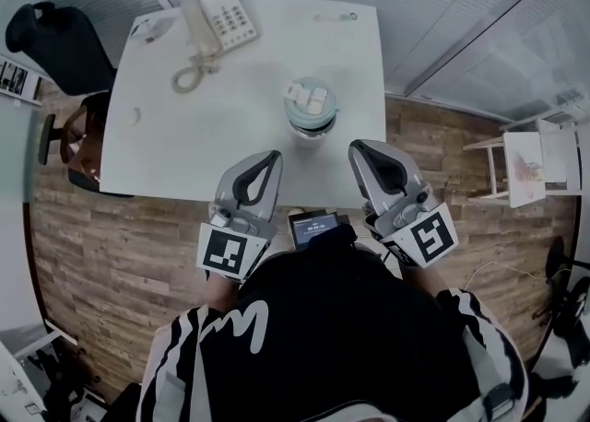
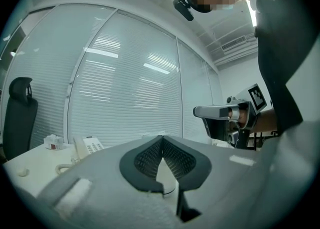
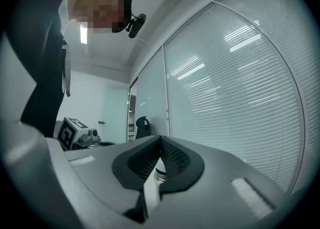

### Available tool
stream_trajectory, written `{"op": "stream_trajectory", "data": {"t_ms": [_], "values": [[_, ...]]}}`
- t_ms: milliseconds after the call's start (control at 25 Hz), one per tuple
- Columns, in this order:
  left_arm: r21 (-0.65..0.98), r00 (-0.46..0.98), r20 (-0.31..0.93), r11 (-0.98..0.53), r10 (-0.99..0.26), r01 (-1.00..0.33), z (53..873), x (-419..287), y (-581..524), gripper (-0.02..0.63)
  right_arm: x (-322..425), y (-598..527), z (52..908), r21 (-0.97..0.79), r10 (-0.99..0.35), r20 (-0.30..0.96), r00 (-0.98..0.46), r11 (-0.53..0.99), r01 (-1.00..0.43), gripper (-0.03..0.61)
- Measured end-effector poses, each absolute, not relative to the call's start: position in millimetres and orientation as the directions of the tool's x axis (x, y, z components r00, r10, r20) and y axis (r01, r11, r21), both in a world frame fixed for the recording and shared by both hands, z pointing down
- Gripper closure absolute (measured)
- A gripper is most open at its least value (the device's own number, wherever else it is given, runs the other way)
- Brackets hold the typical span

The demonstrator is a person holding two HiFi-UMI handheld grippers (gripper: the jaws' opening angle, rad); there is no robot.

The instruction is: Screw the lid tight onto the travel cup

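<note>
I had the travel cup (image 1: 311,123) standing on the worktop (image 1: 184,144) with its lid (image 1: 309,98) resting on top; how far it was threaded I couldn't tell. My left hand-held gripper (image 1: 273,157) and right hand-held gripper (image 1: 356,147) hovered just short of the cup, one on each flank, both clenched on nothing. I judged this the approach: next, open both, steady the cup, twist the lid
</note>
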State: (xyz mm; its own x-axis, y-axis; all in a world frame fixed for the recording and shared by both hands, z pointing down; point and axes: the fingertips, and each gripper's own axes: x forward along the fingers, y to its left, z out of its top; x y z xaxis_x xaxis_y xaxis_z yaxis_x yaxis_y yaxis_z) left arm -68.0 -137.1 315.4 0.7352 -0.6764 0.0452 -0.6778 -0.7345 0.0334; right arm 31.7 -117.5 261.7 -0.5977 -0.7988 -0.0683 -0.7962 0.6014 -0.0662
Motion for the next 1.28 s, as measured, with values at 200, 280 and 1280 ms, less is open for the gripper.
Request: {"op": "stream_trajectory", "data": {"t_ms": [200,280,1280], "values": [[0.042,0.738,0.045,-0.737,-0.673,-0.675,316.8,-71.1,-150.8,0.612,33.8,-128.3,257.1,-0.048,-0.81,-0.084,-0.581,0.585,-0.809,0.577],[0.047,0.733,0.048,-0.731,-0.679,-0.68,318.2,-71.8,-152.6,0.612,33.8,-128.9,258.7,-0.048,-0.808,-0.075,-0.585,0.589,-0.807,0.577],[0.084,0.733,0.149,-0.73,-0.664,-0.679,347.9,-61.2,-159.2,0.419,46.1,-150.3,269.9,-0.061,-0.699,-0.06,-0.713,0.715,-0.696,0.466]]}}
